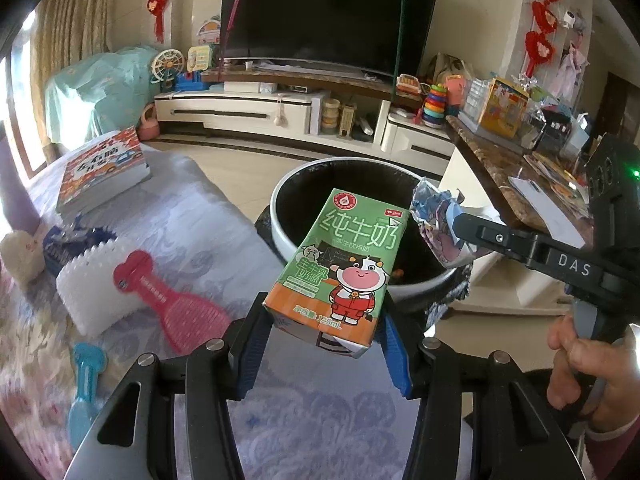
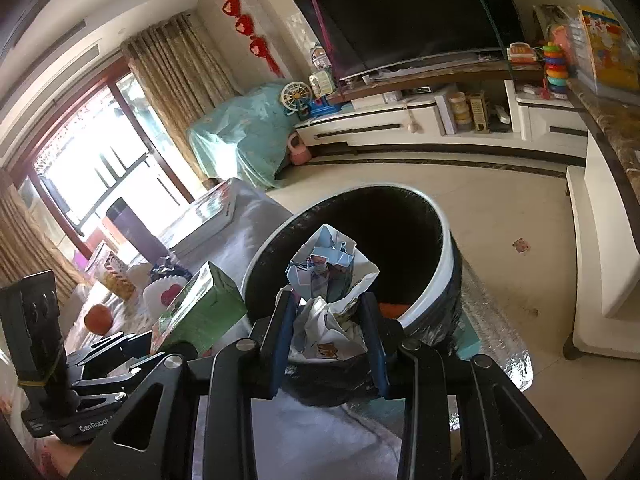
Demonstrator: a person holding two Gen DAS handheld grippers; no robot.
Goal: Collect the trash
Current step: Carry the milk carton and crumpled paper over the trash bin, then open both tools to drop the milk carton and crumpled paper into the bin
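The white-rimmed trash bin, lined in black, stands on the floor just off the table's edge. Above its near rim the left gripper pinches a green milk carton. Beside it, the right gripper clamps a crumpled paper wad over the bin's mouth

One milk carton, one crumpled paper wad, one trash bin. Two plastic combs: one pink, one blue. One book. One television.
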